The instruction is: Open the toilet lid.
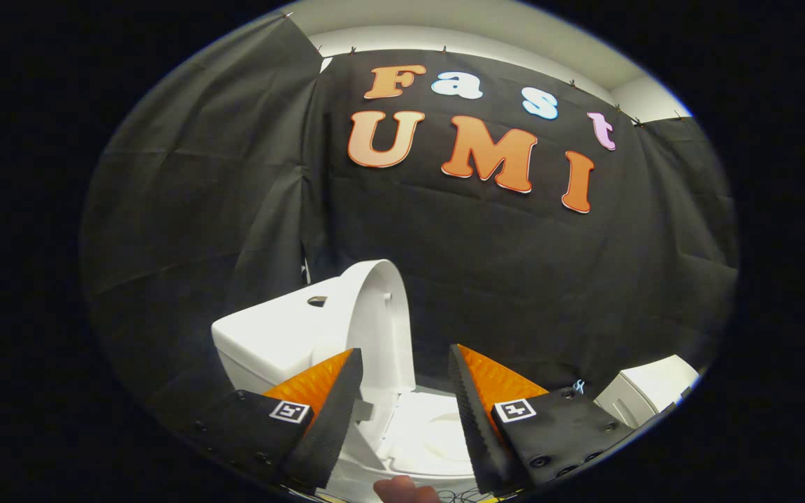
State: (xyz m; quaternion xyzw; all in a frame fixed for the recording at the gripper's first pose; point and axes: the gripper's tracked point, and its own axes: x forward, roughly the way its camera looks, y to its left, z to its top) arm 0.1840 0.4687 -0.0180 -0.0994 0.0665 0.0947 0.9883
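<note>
White toilet lid [380, 314] standing upright against the tank [270, 335], already raised, sitting just beyond the left finger. Gripper [406, 363] hovering above the seat [430, 433], jaws spread wide apart, gripping nothing, fingers [329, 412] tilting down toward the bowl. Fingertip of a person's hand [402, 491] peeking in below, mostly cut off. White boxy object [647, 395] lying past the right finger, partly cropped, hard to identify.
</note>
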